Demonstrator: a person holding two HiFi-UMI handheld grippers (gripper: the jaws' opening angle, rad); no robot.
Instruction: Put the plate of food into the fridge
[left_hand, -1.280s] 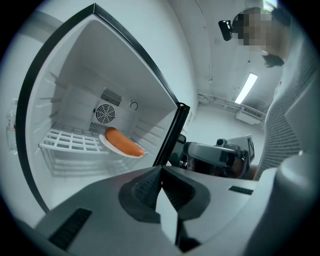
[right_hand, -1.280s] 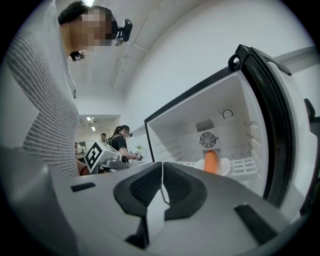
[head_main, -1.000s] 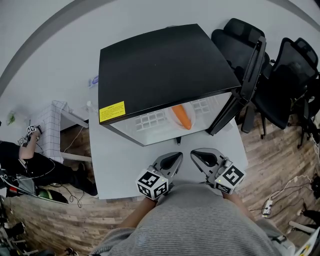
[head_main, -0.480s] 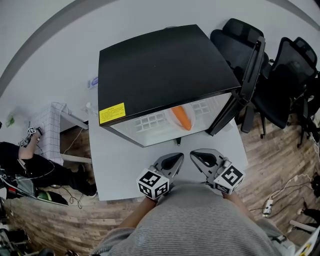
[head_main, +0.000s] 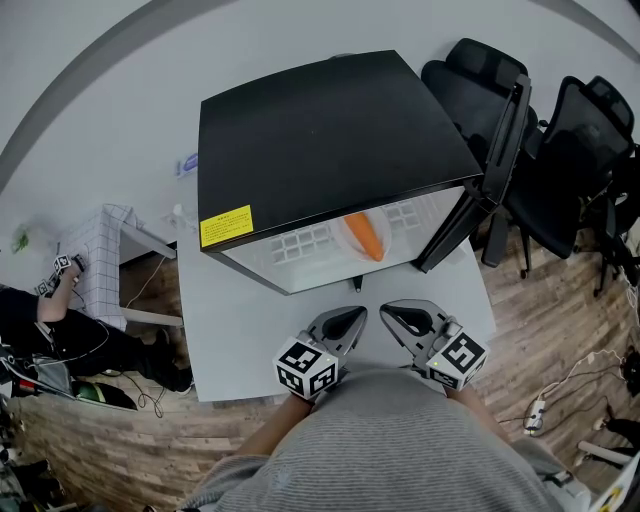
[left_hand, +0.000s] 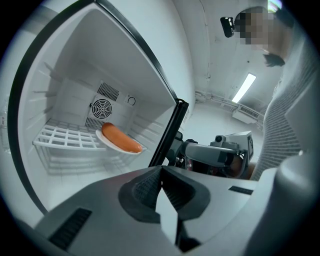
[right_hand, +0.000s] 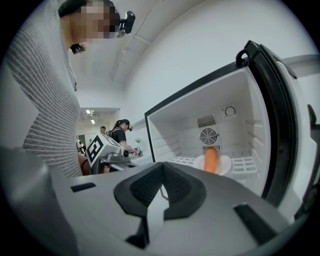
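Observation:
A black mini fridge (head_main: 320, 135) stands on a white table (head_main: 240, 330) with its door (head_main: 480, 180) swung open to the right. Inside, a white plate (left_hand: 107, 142) (right_hand: 225, 164) carrying an orange sausage (head_main: 364, 234) (left_hand: 121, 138) (right_hand: 211, 160) rests on the white wire shelf (left_hand: 60, 137). My left gripper (head_main: 350, 319) and right gripper (head_main: 390, 313) are held side by side close to my body, in front of the fridge opening and apart from the plate. Both are shut with nothing between their jaws.
Black office chairs (head_main: 570, 150) stand to the right of the fridge. A person (head_main: 60, 320) sits at lower left beside a white grid rack (head_main: 100, 250). Cables and a power strip (head_main: 535, 412) lie on the wooden floor at right.

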